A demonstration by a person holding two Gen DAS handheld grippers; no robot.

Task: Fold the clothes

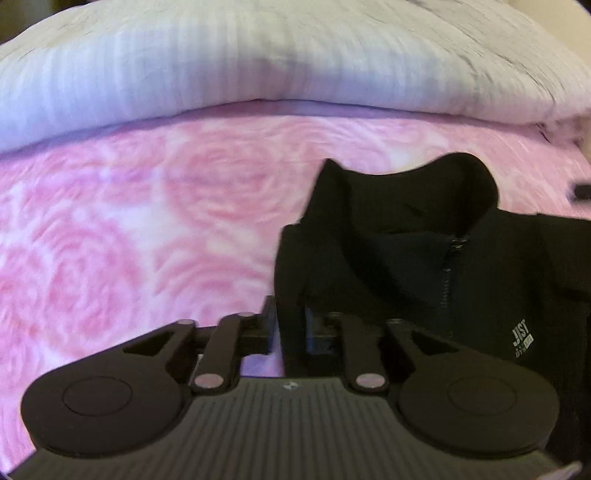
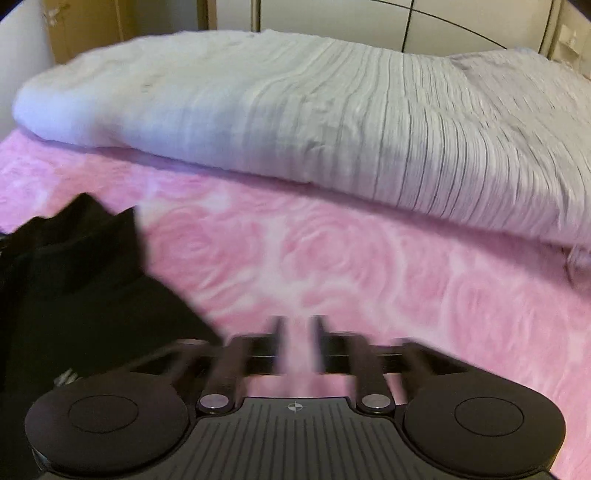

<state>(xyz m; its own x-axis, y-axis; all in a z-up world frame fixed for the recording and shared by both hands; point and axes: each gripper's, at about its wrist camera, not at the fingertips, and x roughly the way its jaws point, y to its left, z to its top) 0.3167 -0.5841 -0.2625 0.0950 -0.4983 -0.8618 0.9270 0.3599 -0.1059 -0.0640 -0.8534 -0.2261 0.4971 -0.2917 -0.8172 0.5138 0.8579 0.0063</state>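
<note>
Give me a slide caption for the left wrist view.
Left gripper pinching black zip jacket over pink rose blanket.

Matt black knit cloth on the jacket (image 1: 424,266), soft and slightly fuzzy, with a toothed zip (image 1: 448,273) and small pale printed lettering (image 1: 522,338) on the chest. Plush pink bedspread (image 1: 129,229), fleecy, embossed with swirling rose shapes. Crinkled white quilt (image 2: 295,110), thin ribbed cloth with fine dark stripes, dull in finish. Matt black plastic on the left claw (image 1: 291,325) and the right claw (image 2: 297,343), ridged on the flat body, smooth on the round discs, with small shiny metal pins (image 2: 213,400) at the joints. Glossy pale panels (image 2: 332,14) behind the bed.
</note>
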